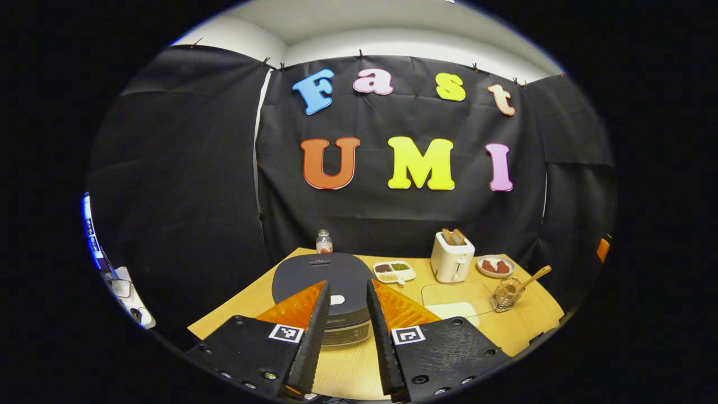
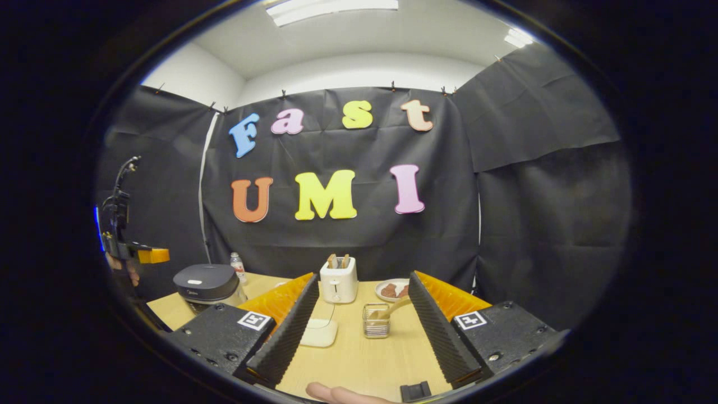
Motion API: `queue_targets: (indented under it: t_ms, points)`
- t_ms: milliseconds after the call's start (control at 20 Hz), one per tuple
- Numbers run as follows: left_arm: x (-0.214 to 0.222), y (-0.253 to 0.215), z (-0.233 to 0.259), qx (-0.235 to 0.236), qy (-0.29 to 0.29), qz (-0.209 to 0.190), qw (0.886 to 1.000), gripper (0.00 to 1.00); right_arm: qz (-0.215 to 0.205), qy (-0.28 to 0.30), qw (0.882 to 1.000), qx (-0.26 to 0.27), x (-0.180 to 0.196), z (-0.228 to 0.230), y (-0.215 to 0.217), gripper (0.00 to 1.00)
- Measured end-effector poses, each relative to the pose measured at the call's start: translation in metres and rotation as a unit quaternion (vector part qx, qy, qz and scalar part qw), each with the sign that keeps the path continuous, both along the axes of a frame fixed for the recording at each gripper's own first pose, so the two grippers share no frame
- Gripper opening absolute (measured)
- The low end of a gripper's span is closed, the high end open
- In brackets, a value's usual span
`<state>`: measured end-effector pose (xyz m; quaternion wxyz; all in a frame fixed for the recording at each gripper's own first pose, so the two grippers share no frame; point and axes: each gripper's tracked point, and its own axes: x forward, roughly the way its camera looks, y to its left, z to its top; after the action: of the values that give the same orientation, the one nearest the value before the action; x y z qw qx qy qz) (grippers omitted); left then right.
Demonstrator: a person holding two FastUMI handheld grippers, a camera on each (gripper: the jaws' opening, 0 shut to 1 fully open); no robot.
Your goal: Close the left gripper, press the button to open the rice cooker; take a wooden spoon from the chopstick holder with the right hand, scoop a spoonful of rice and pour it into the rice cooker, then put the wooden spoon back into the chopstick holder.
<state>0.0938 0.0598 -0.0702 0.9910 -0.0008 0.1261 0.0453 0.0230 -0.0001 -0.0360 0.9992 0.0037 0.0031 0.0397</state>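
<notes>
At the far left edge of the left gripper view, a strip of lit screen and some pale objects are cut off and cannot be identified. The left gripper [image 1: 348, 336] is held above the near edge of the desk [image 1: 348, 365], its jaws set at a narrow gap with nothing between them. Beyond them the rice cooker [image 1: 322, 278] is seen with its lid down, its front partly hidden by the fingers. A small bottle [image 1: 323, 241] stands behind it at the far edge. To the right are a divided dish [image 1: 394, 271], a white toaster [image 1: 451, 257], and a plate [image 1: 496, 266] whose contents are hard to make out. A clear lidded container [image 1: 454, 300] of rice lies nearer. The wooden spoon [image 1: 530, 279] is leaned in the wire chopstick holder [image 1: 506, 294] at the right of the desk.

In the right gripper view, the right gripper [image 2: 359, 331] is held with jaws wide and empty, the chopstick holder framed between them. A fingertip [image 2: 336, 394] is cut off at the bottom edge. The desk is pale wood; black cloth walls and a white ceiling enclose it.
</notes>
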Motion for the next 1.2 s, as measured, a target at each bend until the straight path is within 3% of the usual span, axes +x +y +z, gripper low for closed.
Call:
queue_targets:
  t_ms: [150,250,300,350,650,950,1200]
  points:
    - [0.023,0.0,-0.024,-0.013,0.046,0.0,0.999,0.07,-0.004,-0.006,1.0,-0.011,0.003,-0.004,-0.003,1.0]
    - [0.039,0.017,-0.033,0.018,0.058,0.016,0.998,0.07,-0.011,-0.01,1.0,-0.02,0.005,-0.008,-0.008,1.0]
    - [0.04,0.024,-0.04,0.017,0.071,0.028,0.997,0.07,-0.013,-0.009,1.0,-0.023,0.007,-0.011,-0.009,1.0]
    - [0.047,0.022,-0.048,0.012,0.087,0.027,0.996,0.0,-0.011,-0.007,1.0,-0.024,0.008,-0.014,-0.008,1.0]
    - [0.077,0.041,-0.091,-0.004,0.164,0.058,0.985,0.0,-0.006,0.016,1.0,-0.022,0.02,-0.038,-0.015,1.0]
    - [0.084,0.044,-0.109,-0.04,0.186,0.071,0.979,0.0,-0.01,0.03,0.999,-0.014,0.026,-0.052,-0.026,1.0]
    - [0.082,0.041,-0.112,-0.035,0.189,0.074,0.979,0.0,-0.008,0.036,0.999,-0.006,0.026,-0.058,-0.027,1.0]
